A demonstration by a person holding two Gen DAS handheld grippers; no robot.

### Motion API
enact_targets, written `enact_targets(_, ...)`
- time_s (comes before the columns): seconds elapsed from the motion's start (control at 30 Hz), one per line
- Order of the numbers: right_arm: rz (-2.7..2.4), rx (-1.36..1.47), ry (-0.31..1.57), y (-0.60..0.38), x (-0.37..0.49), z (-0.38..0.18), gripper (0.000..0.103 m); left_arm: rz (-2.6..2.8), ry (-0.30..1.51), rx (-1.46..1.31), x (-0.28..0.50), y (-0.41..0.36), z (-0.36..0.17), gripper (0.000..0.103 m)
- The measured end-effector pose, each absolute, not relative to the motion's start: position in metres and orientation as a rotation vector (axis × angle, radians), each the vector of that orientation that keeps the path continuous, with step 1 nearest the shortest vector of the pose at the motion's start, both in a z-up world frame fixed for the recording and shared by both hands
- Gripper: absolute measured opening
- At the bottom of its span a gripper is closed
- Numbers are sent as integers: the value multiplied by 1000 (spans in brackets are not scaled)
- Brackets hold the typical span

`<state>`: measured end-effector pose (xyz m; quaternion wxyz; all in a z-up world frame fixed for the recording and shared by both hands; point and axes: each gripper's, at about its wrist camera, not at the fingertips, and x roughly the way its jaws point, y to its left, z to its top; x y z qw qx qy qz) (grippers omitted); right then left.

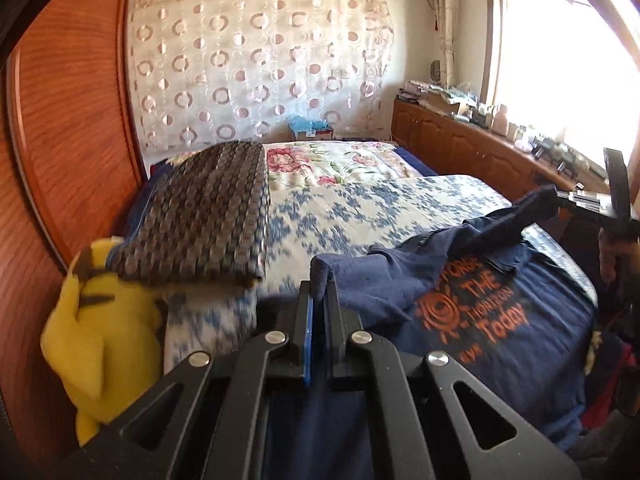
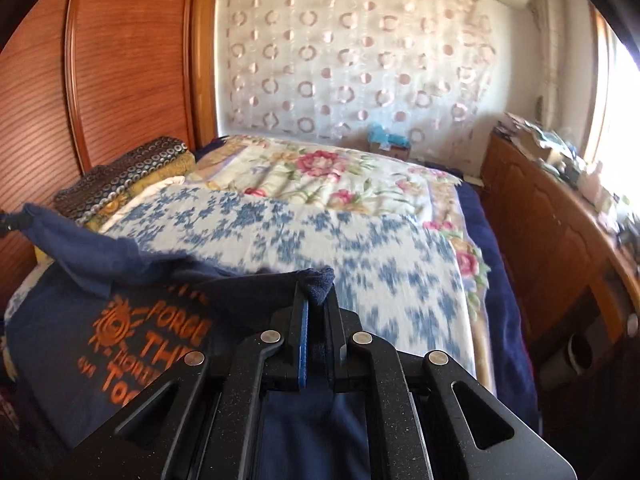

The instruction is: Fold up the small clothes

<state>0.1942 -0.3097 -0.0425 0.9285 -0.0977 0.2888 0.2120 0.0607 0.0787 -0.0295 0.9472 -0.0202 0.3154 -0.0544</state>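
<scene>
A navy T-shirt (image 1: 500,328) with orange lettering lies on the near part of the bed; it also shows in the right wrist view (image 2: 132,344). My left gripper (image 1: 319,292) is shut on a bunched edge of the shirt, lifted off the bed. My right gripper (image 2: 316,296) is shut on another edge of the same shirt. The right gripper also shows in the left wrist view (image 1: 560,200), holding a stretched strip of navy cloth. The left gripper's tip shows in the right wrist view (image 2: 16,222), holding the shirt's far corner.
The bed has a blue-and-white floral cover (image 1: 360,216) and a pink-flower quilt (image 2: 340,176) behind. A folded patterned blanket (image 1: 208,212) and a yellow plush toy (image 1: 100,336) sit at the left by the wooden headboard (image 1: 72,128). A wooden cabinet (image 2: 552,232) with clutter runs along the right.
</scene>
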Motion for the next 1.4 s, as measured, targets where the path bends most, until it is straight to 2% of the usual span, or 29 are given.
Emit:
enact_targets(0.37,434,-159,584,-359,108,-26,3,-111,595,-62,-21,82,-13,2)
enact_targets(0.63,455,-200,635,-369,56,-31,3,-107,641,-72,-55,86,-20,2)
enact_targets(1.03,407,-177,796,-383,58,-108,3,-100,753,-110,-52,89,-65,3)
enact_targets(1.37,406,-179,829,-382,58,-116,5,-115,772,-80,-51,89,-69,3)
enact_targets(1.4,404,-184,832,-382,58,-116,6,-117,774,-81,-51,90,-68,7)
